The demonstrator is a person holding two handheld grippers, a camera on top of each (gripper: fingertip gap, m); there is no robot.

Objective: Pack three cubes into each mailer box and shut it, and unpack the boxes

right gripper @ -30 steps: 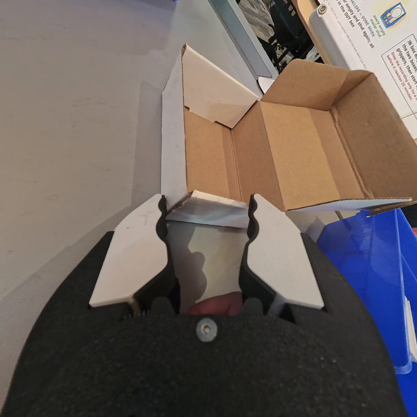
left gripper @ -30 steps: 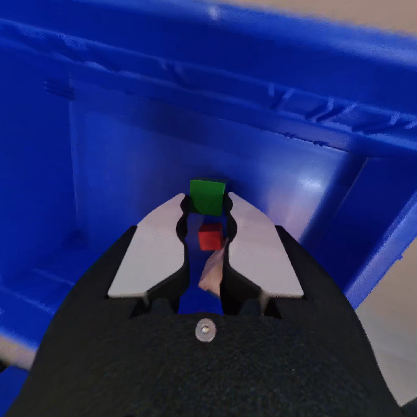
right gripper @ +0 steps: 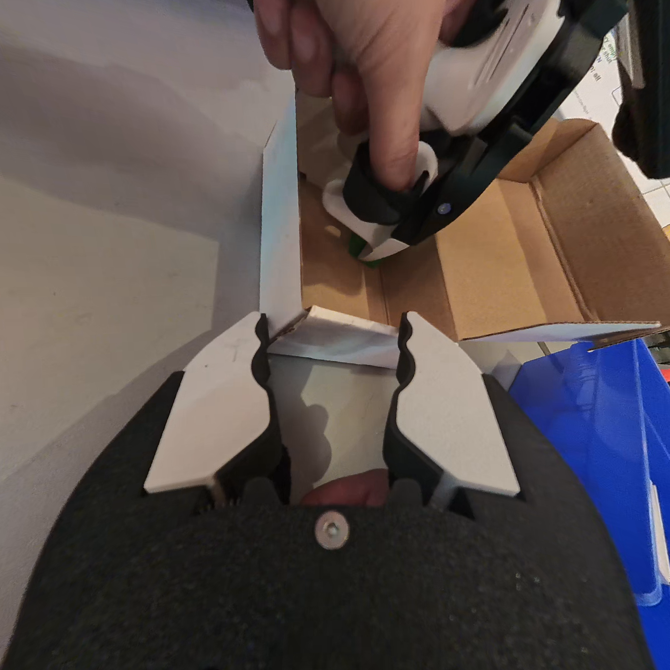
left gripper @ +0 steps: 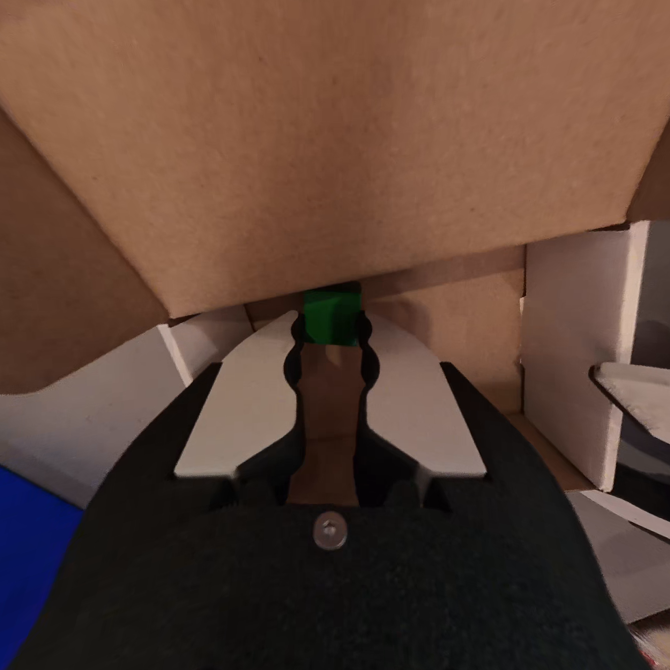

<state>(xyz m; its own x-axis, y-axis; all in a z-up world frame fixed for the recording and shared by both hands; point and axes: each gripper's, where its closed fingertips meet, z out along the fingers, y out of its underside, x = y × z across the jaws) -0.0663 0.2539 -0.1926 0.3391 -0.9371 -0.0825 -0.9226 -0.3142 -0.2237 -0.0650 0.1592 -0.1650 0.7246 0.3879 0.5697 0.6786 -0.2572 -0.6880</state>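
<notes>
While the left tool (left gripper: pixel 331 328) is clamped on the green cube (left gripper: pixel 331 319) low inside the open mailer box (right gripper: pixel 507 261), the right tool (right gripper: pixel 333 326) waits with its jaws apart at the box's near flap, holding nothing. I judge the cube light, rigid and smooth, best taken on two flat opposite faces, as it is now. The box floor under the cube is hidden, so I cannot tell if other cubes lie there. A blue bin (right gripper: pixel 598 417) is cut off near the worktop's right edge.
</notes>
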